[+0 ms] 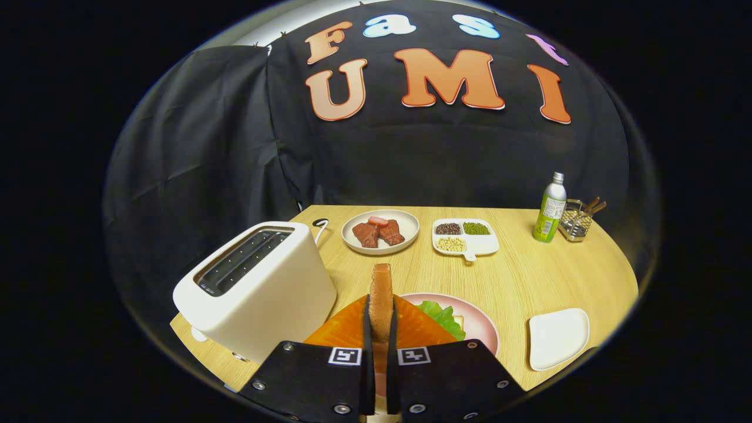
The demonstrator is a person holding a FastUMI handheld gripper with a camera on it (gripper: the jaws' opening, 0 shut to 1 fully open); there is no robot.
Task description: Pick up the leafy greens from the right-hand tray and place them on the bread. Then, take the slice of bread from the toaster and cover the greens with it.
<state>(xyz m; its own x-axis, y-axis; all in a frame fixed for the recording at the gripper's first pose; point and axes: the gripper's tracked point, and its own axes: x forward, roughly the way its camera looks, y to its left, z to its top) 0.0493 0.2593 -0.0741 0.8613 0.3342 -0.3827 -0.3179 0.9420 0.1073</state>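
Note:
My gripper (380, 320) is shut on a slice of bread (381, 294), which stands on edge between the fingers and sticks out ahead of them. Just beyond and right of the fingers lies a pink plate (479, 326) with leafy greens (442, 317) resting on a bread slice (459, 321), partly hidden by the fingers. The white toaster (258, 282) stands to the left of the fingers, its slots showing no bread. An empty white tray (557, 338) sits to the right of the pink plate.
Farther back on the wooden table (529, 270) are a plate of meat pieces (380, 231), a divided dish of beans (464, 236), a green bottle (550, 208) and a wire basket with utensils (578, 220). Black cloth walls close the booth.

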